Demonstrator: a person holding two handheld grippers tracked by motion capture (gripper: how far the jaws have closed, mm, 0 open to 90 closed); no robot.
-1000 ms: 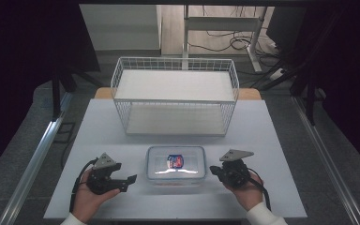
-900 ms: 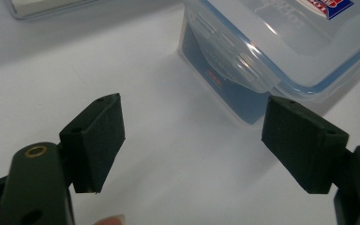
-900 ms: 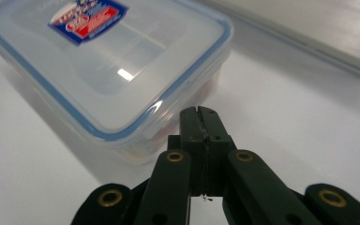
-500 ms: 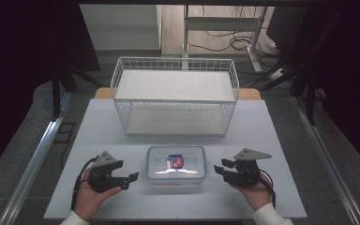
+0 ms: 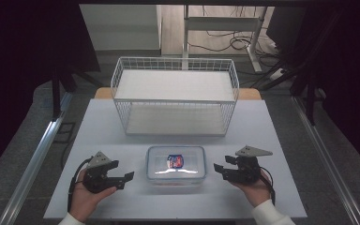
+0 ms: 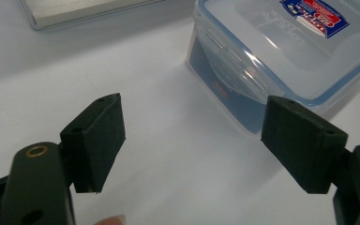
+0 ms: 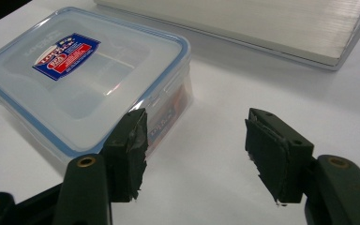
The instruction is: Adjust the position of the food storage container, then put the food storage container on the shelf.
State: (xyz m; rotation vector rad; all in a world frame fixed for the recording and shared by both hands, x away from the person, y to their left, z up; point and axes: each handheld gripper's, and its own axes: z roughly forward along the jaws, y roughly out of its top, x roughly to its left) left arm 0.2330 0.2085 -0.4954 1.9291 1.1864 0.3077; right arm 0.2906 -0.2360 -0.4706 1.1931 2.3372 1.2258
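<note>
The lidded plastic box (image 5: 176, 165) sits on the worktop (image 5: 103, 126) before the wire basket (image 5: 175, 95); left gripper (image 5: 120, 178) and right gripper (image 5: 223, 170) flank it, jaws apart, empty; gripper views show its label (image 7: 65, 56).

Lidded box (image 5: 176, 163) between both tools, wire basket (image 5: 175, 96) behind it

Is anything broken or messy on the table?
Nothing stands out. The lidded plastic container sits flat between the open left gripper and right gripper, and the wire basket stands upright behind it. No spills.
</note>
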